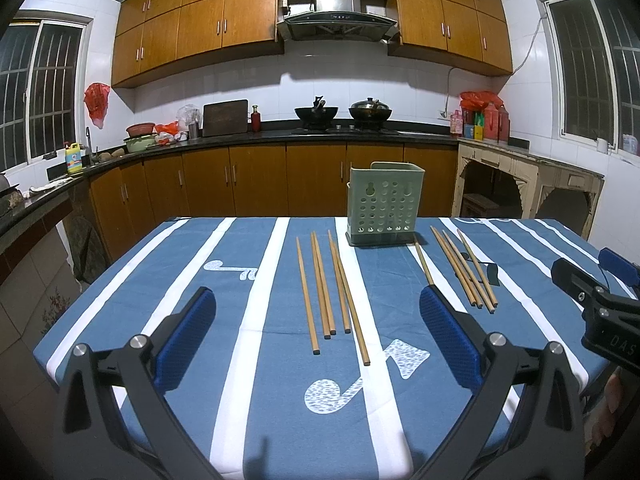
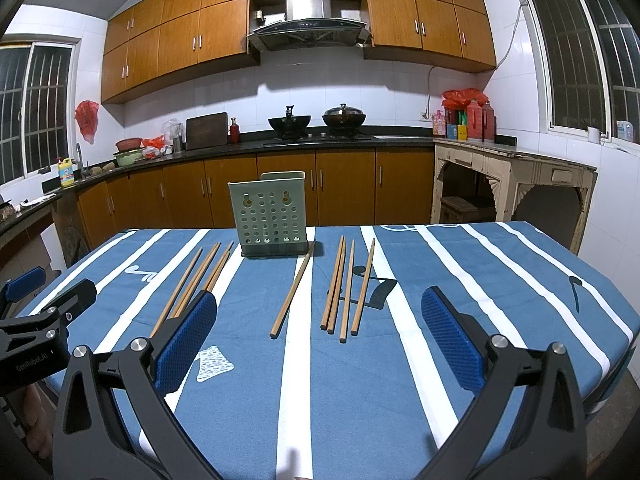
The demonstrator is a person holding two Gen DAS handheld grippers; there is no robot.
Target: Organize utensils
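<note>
A pale green perforated utensil holder (image 1: 385, 204) (image 2: 272, 212) stands upright at the far middle of the blue-and-white striped tablecloth (image 1: 192, 264) (image 2: 480, 280). Several wooden chopsticks (image 1: 328, 288) lie flat left of it, and I see them again at the chopsticks (image 2: 200, 276) beside my right gripper's left pad. Another bunch of chopsticks (image 1: 464, 268) (image 2: 344, 288) lies on the holder's right, with a single chopstick (image 1: 422, 260) (image 2: 294, 288) between the two groups. My left gripper (image 1: 316, 292) (image 2: 52, 286) hovers open and empty over the near side. My right gripper (image 2: 319, 293) (image 1: 588, 268) is likewise open and empty.
Beyond the table's far edge runs a dark kitchen counter (image 1: 240, 136) with wooden cabinets, two woks (image 1: 316, 112) on the stove and bottles. A worn cream side table (image 2: 512, 168) stands at the right. The cloth's corners drop off at left and right.
</note>
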